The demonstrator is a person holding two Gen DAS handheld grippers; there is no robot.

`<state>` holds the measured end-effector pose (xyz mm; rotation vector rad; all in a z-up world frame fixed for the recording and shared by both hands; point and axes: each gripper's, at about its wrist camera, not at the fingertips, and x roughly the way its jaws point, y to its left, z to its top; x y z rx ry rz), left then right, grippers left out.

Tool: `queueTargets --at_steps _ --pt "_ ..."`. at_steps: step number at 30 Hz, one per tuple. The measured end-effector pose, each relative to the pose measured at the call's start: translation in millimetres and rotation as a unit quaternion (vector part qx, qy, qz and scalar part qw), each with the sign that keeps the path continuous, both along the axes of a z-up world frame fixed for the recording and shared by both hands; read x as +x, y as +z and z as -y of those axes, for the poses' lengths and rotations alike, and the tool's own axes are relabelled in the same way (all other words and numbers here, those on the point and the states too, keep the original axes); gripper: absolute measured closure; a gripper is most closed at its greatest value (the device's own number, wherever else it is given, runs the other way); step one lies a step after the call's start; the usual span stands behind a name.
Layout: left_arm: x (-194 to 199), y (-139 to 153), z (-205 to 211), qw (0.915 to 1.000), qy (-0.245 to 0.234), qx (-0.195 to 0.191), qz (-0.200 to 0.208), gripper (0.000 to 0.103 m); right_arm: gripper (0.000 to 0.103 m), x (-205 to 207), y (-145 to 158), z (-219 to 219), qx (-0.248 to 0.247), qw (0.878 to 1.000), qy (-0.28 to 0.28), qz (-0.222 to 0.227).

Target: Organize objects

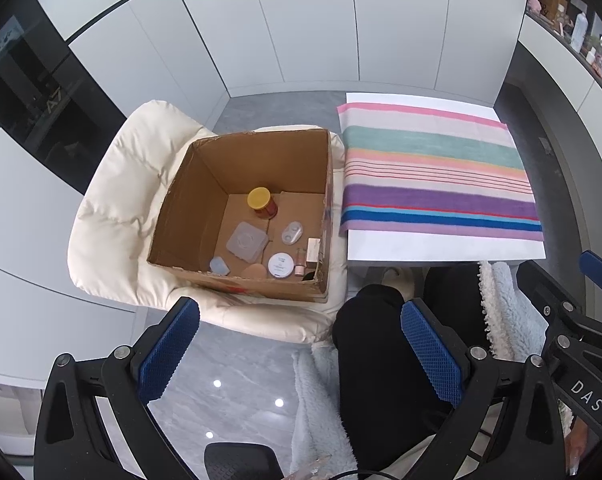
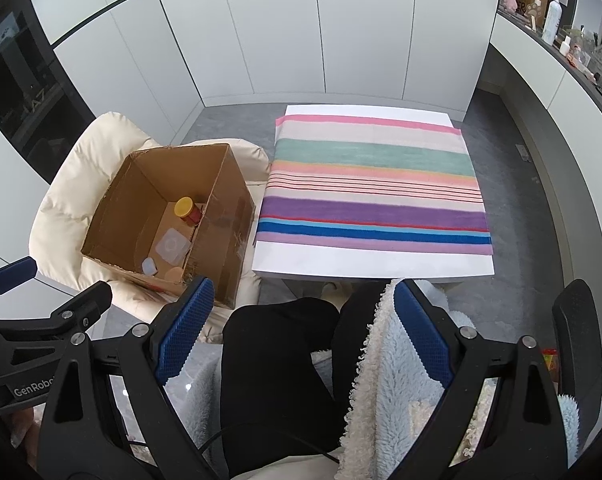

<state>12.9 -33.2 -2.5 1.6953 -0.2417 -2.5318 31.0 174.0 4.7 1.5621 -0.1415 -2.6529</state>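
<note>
One box (image 1: 205, 200), one jar (image 1: 262, 202), one square case (image 1: 247, 241), one round compact (image 1: 280, 265), one towel (image 1: 437, 172), one table (image 1: 441, 246), two grippers (image 1: 297, 350) (image 2: 303, 330).

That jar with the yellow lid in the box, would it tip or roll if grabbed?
The jar stands upright on the box floor, short and wide, so it probably resists tipping. Round-sided, it would likely roll if knocked over. Its smooth-looking wall may be somewhat slippery.
</note>
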Motion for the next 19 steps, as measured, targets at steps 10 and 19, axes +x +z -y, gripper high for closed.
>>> queueTargets --at_steps 10,19 --pt "0.5 -1.0 2.0 1.0000 -0.001 0.000 0.001 0.001 0.010 -0.1 -0.3 2.9 0.001 1.000 -0.001 0.000" --pt "-0.6 -3.3 2.5 1.0000 0.003 0.006 0.003 0.001 0.010 0.4 -0.6 4.3 0.004 1.000 -0.001 -0.001"
